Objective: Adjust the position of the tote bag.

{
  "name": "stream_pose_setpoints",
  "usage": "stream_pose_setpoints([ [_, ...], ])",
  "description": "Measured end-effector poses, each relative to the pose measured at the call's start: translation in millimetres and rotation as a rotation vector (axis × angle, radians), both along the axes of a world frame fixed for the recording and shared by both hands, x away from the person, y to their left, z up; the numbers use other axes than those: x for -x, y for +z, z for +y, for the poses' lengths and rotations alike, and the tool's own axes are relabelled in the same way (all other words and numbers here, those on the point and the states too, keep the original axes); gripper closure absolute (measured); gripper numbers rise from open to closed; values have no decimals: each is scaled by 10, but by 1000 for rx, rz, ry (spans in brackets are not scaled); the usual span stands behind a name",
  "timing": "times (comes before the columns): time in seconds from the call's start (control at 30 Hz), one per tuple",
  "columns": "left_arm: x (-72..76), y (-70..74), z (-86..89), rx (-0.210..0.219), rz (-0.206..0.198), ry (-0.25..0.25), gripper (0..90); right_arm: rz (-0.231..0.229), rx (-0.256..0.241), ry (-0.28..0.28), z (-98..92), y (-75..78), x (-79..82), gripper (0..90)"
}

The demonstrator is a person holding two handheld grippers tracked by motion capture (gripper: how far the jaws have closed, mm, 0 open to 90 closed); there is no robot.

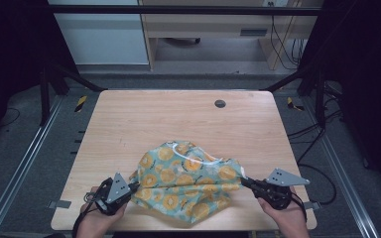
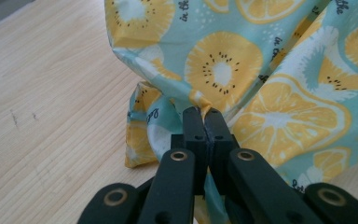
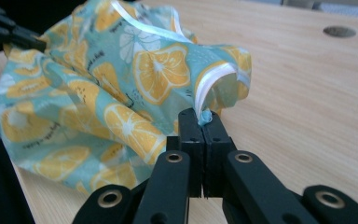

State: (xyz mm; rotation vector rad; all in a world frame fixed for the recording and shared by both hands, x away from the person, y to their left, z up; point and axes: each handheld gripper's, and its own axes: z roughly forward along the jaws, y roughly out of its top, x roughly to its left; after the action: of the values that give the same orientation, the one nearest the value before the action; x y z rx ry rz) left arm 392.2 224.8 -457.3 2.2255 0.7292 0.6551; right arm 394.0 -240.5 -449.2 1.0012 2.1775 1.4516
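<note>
- We see a crumpled cloth (image 1: 186,181) printed with yellow citrus slices on pale blue, lying on the wooden table (image 1: 129,119) near its front edge, roughly midway between the two front corners.
- We judge the cloth light, soft and limp: it folds and bunches under its own weight, so it should follow whatever pulls it and offer no stiffness of its own.
- A white ribbon trim (image 3: 205,86) runs along one hem; we take hems and corners as the sound places to hold, since a pinch in the middle would only gather loose folds.
- The left hand-held gripper (image 1: 135,187) has its jaws pressed together on a fold at the cloth's left edge, as the left gripper view (image 2: 203,112) shows clearly.
- The right hand-held gripper (image 1: 244,181) likewise has its jaws closed on the cloth, here at a small blue tip just below the white trim, seen in the right gripper view (image 3: 202,119).
- The left hand (image 1: 96,218) and right hand (image 1: 287,213) come in from the front edge, low over the table; each tool points inward toward the cloth, the two facing one another across it.
- A small dark round plug (image 1: 220,103) sits near the far edge, well apart from the cloth.
</note>
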Motion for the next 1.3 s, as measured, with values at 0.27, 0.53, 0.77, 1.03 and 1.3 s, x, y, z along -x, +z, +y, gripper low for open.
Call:
stream_pose_setpoints([
  [0.27,-154,-92,-85,-60,16,11,900,56,73,-6,44,-105,-121,896],
  [0.53,-323,-203,-143,-92,29,36,900,114,132,-22,106,-218,-278,886],
  [0.77,-455,-278,-196,-97,36,41,897,137,149,-40,116,-259,-343,887],
  [1.03,-554,-340,-232,-101,42,51,899,160,173,-41,159,-309,-463,890],
  [1.3,-580,-356,-250,-103,41,51,900,173,186,-53,175,-338,-548,892],
])
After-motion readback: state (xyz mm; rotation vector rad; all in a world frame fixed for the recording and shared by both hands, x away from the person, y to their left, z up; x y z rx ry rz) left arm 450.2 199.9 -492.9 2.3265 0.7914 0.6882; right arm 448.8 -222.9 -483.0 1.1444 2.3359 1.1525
